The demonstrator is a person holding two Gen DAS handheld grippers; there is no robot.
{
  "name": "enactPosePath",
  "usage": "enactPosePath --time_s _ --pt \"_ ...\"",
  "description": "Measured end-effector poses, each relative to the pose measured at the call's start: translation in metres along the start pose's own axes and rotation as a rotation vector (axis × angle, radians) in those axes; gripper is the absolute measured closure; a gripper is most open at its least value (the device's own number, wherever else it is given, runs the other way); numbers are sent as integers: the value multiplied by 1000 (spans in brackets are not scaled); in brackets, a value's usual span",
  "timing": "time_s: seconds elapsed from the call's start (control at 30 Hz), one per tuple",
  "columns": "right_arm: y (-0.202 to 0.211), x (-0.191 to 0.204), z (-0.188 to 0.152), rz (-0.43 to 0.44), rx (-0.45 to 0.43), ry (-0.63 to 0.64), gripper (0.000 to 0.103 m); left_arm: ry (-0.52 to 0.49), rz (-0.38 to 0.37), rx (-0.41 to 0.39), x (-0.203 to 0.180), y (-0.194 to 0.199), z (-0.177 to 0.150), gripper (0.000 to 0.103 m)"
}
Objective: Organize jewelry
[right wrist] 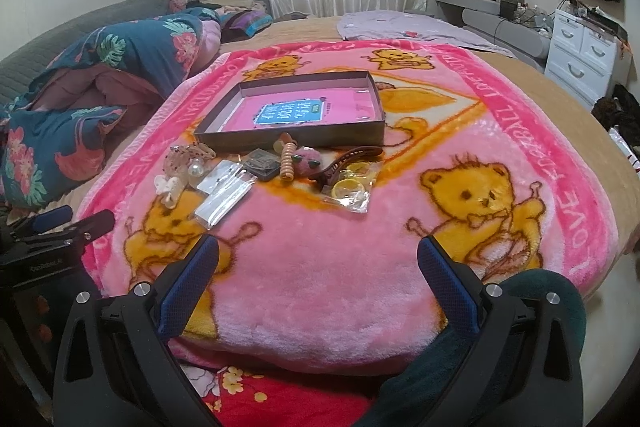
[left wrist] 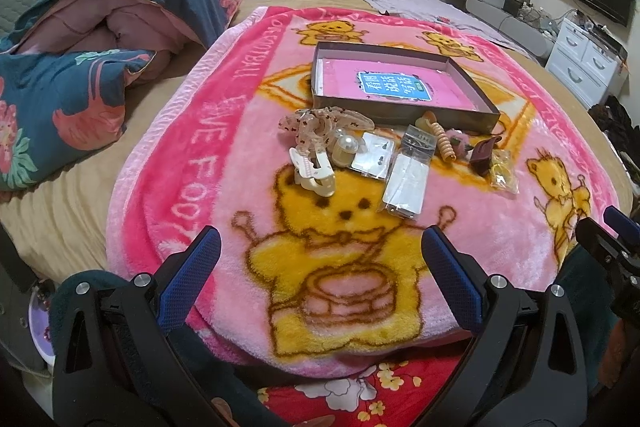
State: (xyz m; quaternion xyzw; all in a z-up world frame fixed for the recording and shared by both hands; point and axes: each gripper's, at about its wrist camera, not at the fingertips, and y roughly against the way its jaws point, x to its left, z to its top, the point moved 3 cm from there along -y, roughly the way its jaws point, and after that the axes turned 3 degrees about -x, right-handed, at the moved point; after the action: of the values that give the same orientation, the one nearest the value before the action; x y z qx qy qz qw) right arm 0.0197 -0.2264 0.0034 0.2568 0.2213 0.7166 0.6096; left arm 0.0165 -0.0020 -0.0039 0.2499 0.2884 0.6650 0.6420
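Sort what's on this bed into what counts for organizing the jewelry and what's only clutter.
For the job:
- shallow box
- cream claw clip
- pearl piece
- earring card
- clear packet
- brown hair clip
- bag of yellow rings

Just lying about:
- floral quilt
- lilac cloth
- bear blanket

Left gripper (left wrist: 320, 247): black plastic frame w/ triangular cut-outs, silver round screws at the finger joints, fingers (left wrist: 192, 275) faced w/ blue textured pads. Right gripper (right wrist: 318, 259): same build, black frame, silver screws, blue dimpled pads. Dark teal fleece sleeve (right wrist: 552, 299) bunches beside each frame. Small white lettering on the black housing, too small to read.
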Motion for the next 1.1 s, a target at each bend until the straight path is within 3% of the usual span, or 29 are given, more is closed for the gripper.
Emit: enactPosePath --time_s 0.67,1.1 --pt "-20 -14 5 15 24 -8 4 -9 -45 22 -10 -25 2 9" --pt "-44 -35 42 22 24 -35 4 54 -35 56 12 -60 29 9"
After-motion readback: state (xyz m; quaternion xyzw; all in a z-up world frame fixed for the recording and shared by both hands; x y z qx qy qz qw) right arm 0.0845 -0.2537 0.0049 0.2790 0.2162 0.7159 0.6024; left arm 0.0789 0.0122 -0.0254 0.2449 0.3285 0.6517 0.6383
